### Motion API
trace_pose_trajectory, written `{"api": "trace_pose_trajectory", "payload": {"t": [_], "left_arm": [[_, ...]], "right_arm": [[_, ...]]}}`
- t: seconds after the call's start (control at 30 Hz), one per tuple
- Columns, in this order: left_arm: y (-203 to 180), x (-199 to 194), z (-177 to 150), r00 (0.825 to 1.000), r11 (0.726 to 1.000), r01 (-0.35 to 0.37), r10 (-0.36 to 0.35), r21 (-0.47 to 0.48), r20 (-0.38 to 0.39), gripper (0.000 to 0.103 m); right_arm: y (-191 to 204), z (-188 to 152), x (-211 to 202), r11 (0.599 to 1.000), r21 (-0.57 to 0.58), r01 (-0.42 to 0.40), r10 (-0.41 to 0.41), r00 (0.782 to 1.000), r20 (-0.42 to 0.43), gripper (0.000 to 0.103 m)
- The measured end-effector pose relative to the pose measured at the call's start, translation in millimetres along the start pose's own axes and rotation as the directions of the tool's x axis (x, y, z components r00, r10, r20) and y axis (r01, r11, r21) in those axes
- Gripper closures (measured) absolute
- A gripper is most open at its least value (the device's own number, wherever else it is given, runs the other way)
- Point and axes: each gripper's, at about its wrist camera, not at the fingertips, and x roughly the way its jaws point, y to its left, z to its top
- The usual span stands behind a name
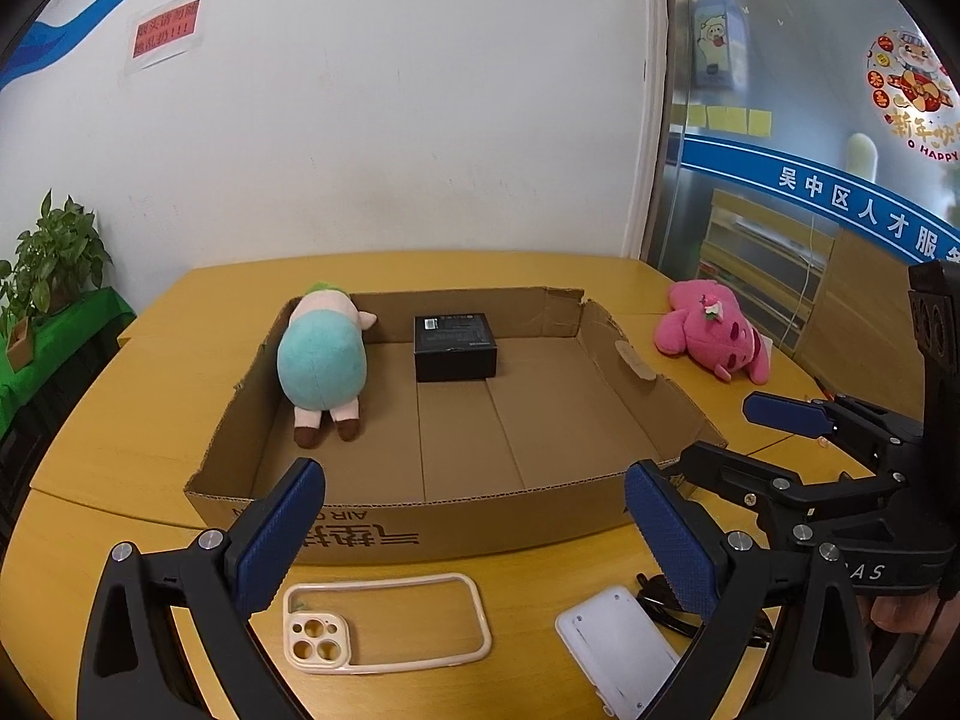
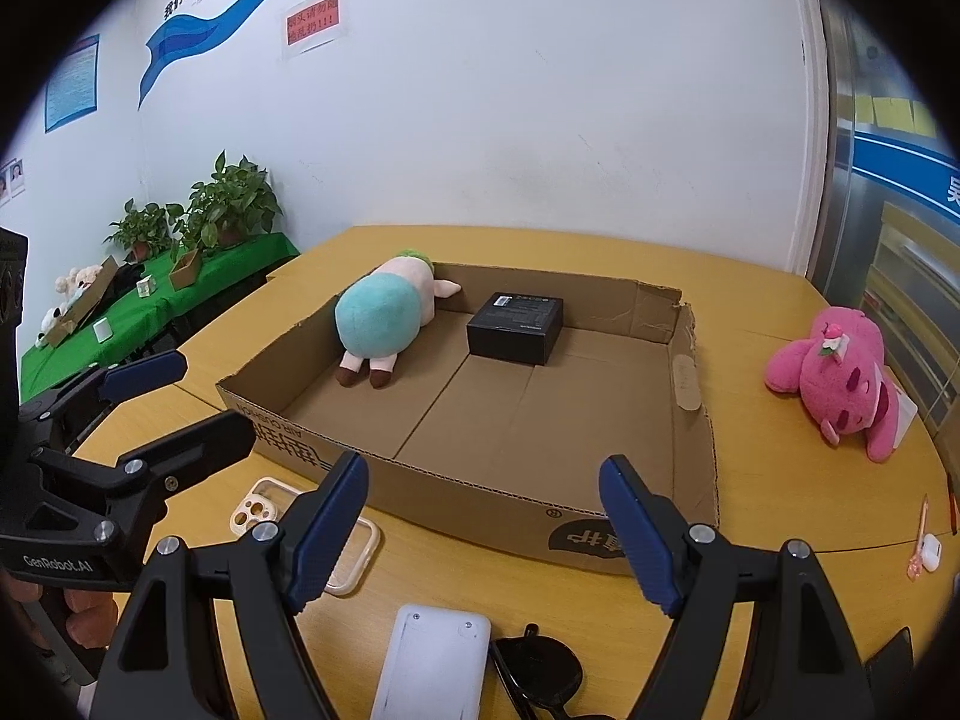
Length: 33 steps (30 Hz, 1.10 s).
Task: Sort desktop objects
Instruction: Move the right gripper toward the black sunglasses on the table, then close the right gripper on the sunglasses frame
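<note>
- Bench (image 1: 150,420): yellow wood-grain top, set against a white wall (image 1: 390,138) with a blue wave stripe and a red notice (image 1: 166,30).
- Cardboard tray (image 1: 456,531): in mid-bench, holding a teal plush (image 1: 324,363) along its left wall and a black box (image 1: 455,347) near the back.
- Pink plush (image 1: 714,330): on the bench, right of the tray.
- Phone case (image 1: 384,624), white slab (image 1: 618,642) and sunglasses (image 2: 540,675): on the near bench, in front of the tray.
- My left tool (image 1: 474,531): jaws wide apart, holding nothing.
- My right tool (image 2: 483,525): likewise spread and empty.
- Potted plants (image 2: 228,198): on a green-covered side table (image 2: 180,294).
</note>
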Motion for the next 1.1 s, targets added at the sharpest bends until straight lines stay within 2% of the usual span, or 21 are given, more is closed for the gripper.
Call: {"api": "trace_pose_trajectory", "payload": {"t": [0.53,0.63,0.7,0.83,0.97,1.1], "left_arm": [[1,18,-6,0.996,0.998,0.056,-0.057,-0.02,-0.069,0.002],[4,20,-9,0.995,0.997,0.064,-0.067,-0.033,-0.076,0.002],[6,24,-12,0.993,0.996,0.077,-0.081,-0.047,-0.088,0.002],[2,33,-22,0.983,0.992,0.115,-0.121,-0.055,-0.135,0.002],[-4,41,-30,0.976,0.991,0.128,-0.133,-0.042,-0.174,0.002],[-9,50,-38,0.961,0.986,0.155,-0.163,-0.057,-0.221,0.002]], "right_arm": [[-10,-7,10,1.0,0.0,-0.017,0.017,0.999,-0.028,0.024],[-22,-18,8,1.0,-0.002,-0.021,0.02,0.999,-0.042,0.024],[-41,-31,10,1.0,0.017,0.002,0.0,0.997,-0.08,0.024],[-77,-69,16,0.998,0.037,0.048,-0.039,0.976,-0.214,0.024],[-86,-100,11,0.999,0.015,-0.028,0.031,0.953,-0.302,0.024],[-69,-121,17,0.994,-0.051,-0.101,0.075,0.924,-0.374,0.024]]}}
